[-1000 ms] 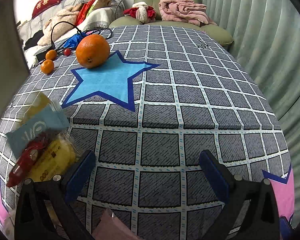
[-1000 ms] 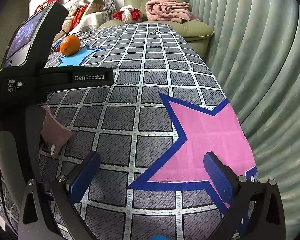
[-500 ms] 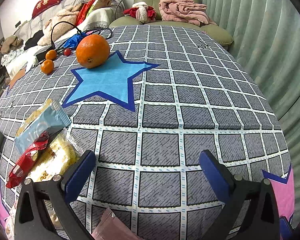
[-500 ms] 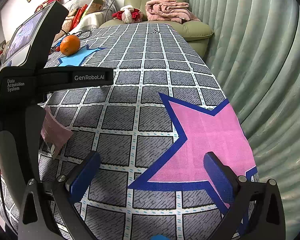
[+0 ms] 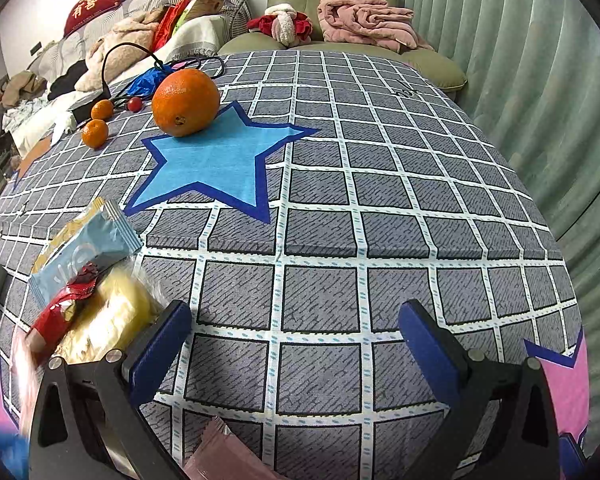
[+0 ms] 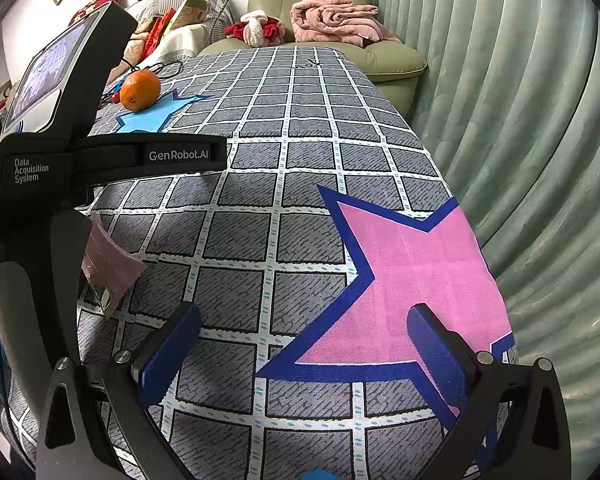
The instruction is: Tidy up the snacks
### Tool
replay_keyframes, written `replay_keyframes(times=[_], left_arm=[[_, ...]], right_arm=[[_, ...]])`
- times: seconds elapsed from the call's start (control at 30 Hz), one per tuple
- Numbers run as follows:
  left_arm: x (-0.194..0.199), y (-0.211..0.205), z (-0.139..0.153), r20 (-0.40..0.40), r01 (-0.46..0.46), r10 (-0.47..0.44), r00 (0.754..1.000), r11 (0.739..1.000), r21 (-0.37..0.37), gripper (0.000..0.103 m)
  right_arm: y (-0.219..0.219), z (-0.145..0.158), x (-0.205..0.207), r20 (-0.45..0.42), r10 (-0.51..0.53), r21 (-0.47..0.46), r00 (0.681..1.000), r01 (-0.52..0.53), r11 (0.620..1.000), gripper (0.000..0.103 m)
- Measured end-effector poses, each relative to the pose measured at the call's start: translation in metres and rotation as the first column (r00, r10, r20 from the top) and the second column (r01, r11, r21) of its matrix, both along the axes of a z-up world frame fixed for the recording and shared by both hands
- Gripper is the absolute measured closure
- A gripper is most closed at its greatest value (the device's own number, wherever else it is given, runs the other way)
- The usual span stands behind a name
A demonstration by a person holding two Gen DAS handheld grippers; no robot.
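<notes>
In the left wrist view a pile of snack packets lies at the left: a light blue packet point(image 5: 85, 254), a red packet point(image 5: 62, 310) and a yellow one point(image 5: 112, 320). A pink packet point(image 5: 224, 456) lies just below my left gripper point(image 5: 296, 344), which is open and empty above the checked tablecloth. In the right wrist view my right gripper point(image 6: 304, 354) is open and empty over the edge of a pink star patch point(image 6: 412, 276). The pink packet point(image 6: 108, 264) shows at the left, partly behind the left gripper's body point(image 6: 32, 184).
A big orange point(image 5: 186, 102) sits on the tip of a blue star patch point(image 5: 216, 164). Two small oranges point(image 5: 96, 122), a black cable and a blue bag lie behind it. A green armchair point(image 5: 340, 8) stands beyond the table, a curtain at the right.
A dark shape at the left edge of the left wrist view has gone, and more of the sofa shows. A blurred pink and blue shape has come in at the lower left. Both grippers hold still.
</notes>
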State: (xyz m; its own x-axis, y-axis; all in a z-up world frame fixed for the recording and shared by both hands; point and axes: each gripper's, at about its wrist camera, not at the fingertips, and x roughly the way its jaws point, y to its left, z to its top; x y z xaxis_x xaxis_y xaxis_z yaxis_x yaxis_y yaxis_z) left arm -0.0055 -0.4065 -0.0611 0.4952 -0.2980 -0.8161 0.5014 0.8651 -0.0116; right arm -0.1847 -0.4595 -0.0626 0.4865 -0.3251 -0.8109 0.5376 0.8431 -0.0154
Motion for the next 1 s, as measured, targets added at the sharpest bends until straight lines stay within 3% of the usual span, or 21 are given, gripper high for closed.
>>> replay_keyframes(times=[0.8, 0.87, 0.93, 1.0], left_arm=[[-0.001, -0.005, 0.0, 0.002, -0.001, 0.001, 1.0, 1.0, 0.004, 0.0], [-0.001, -0.004, 0.002, -0.023, 0.026, -0.025, 0.999, 1.0, 0.017, 0.0], [-0.001, -0.004, 0.007, -0.098, 0.078, -0.073, 0.993, 0.995, 0.057, 0.0], [-0.006, 0.002, 0.013, -0.145, 0.115, -0.107, 0.984, 0.992, 0.044, 0.0]], right_arm=[[0.0, 0.0, 0.0, 0.0, 0.0, 0.0, 1.0, 0.0, 1.0, 0.0], [0.0, 0.0, 0.0, 0.0, 0.001, 0.0, 1.0, -0.001, 1.0, 0.0], [0.0, 0.0, 0.0, 0.0, 0.001, 0.0, 1.0, -0.001, 1.0, 0.0], [0.0, 0.0, 0.0, 0.0, 0.001, 0.0, 1.0, -0.001, 1.0, 0.0]])
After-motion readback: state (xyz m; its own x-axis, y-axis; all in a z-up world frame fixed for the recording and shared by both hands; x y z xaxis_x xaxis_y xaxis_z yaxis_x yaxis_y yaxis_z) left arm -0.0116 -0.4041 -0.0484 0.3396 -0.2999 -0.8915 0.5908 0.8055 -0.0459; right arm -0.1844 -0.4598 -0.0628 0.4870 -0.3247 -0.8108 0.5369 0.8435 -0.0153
